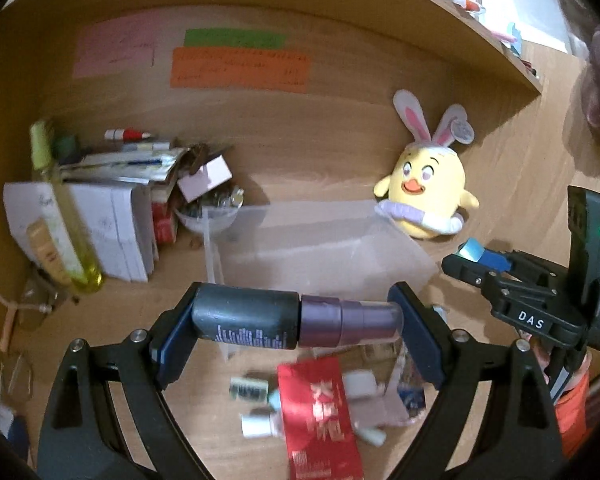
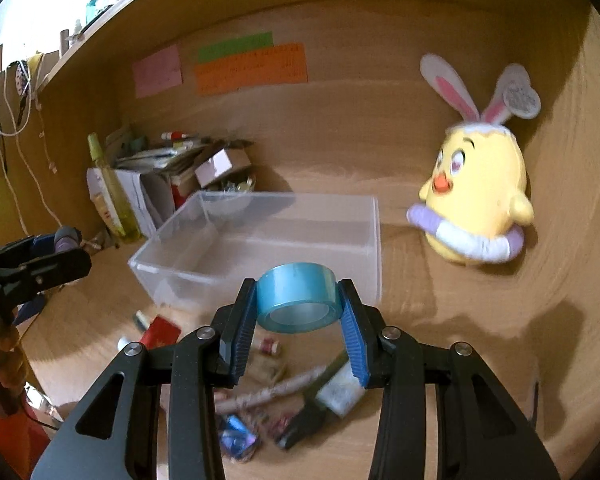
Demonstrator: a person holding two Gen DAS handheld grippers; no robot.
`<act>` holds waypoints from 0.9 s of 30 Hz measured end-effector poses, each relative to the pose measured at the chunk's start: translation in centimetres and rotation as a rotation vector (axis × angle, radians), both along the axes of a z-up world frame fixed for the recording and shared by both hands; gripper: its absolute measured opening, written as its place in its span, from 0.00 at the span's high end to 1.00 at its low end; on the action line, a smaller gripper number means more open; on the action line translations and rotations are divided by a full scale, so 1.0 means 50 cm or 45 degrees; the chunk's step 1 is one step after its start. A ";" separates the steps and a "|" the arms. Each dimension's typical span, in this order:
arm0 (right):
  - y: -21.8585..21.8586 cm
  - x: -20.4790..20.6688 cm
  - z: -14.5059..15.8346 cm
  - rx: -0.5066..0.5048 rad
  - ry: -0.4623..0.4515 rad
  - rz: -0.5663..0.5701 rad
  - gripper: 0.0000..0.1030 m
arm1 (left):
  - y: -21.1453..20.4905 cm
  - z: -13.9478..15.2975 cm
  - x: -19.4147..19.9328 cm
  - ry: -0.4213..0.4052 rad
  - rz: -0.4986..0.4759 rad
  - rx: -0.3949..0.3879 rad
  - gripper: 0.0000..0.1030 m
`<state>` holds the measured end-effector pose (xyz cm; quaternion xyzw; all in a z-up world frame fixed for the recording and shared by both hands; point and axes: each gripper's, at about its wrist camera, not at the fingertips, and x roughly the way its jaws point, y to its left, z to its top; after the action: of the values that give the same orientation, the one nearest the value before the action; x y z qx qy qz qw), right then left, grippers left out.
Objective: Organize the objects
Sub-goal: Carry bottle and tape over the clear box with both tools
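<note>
The left gripper is closed endwise on a dark spray bottle with a purple nozzle under a clear cap, one pad on the bottle's base and the other on the cap, so the bottle lies crosswise between the fingers, held above the wooden desk. The right gripper is clamped on a roll of blue tape, its blue pads pressed against the roll's two sides, with the roll's hollow core facing the camera. Just beyond both grippers sits a clear plastic bin, open-topped and rectangular; its near wall lies close ahead of the tape, and nothing shows inside it. Open desk runs to the right of the bin up to a yellow chick plush with bunny ears, which leans against the back panel. Left of the bin the room is crowded: a stack of papers and notebooks, a tall yellow-green bottle and a small clear bowl filled with small shiny items. Under the grippers lies loose clutter, among it a red packet with white characters and several small vials, too blurred to name. Pink, green and orange sticky notes are fixed to the back panel, beneath an overhanging shelf.
</note>
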<state>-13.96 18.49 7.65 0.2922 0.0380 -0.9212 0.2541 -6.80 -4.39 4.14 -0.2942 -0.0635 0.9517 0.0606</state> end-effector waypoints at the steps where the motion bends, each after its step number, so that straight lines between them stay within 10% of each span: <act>1: -0.003 -0.008 0.004 0.002 0.004 0.003 0.64 | 0.001 0.002 -0.012 -0.001 -0.002 0.000 0.12; 27: -0.093 -0.198 -0.100 0.255 -0.209 0.069 0.64 | 0.014 -0.115 -0.259 -0.336 -0.055 0.013 0.12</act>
<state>-23.86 13.85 2.65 0.3894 0.1169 -0.8786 0.2506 -19.75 -3.70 -1.59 -0.4180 -0.0693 0.9028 0.0736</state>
